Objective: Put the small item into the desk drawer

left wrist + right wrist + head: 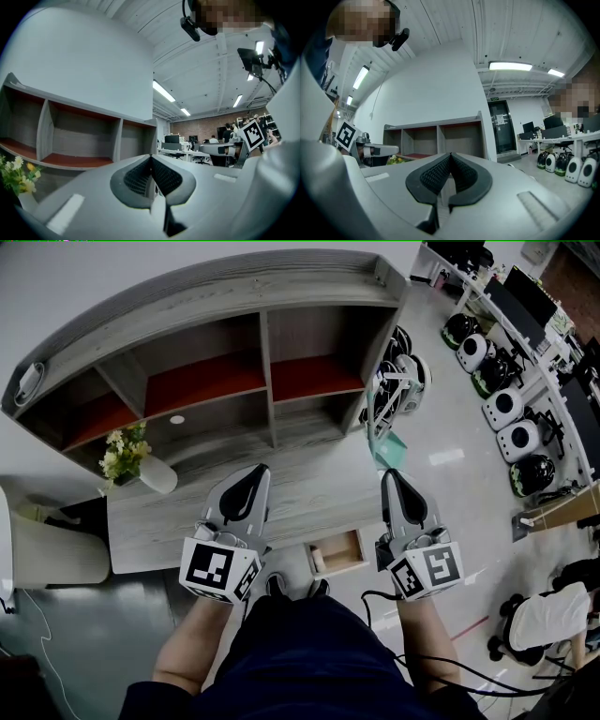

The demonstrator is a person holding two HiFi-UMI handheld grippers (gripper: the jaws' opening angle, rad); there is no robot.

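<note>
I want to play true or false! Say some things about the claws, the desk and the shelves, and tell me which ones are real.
1. The left claw and the right claw are both shut with nothing in them. True.
2. The drawer is pushed closed. False: it is pulled open at the front of the desk.
3. A vase of flowers stands on the desk's left part. True.
4. The shelves are packed with books. False: no books show in them.
</note>
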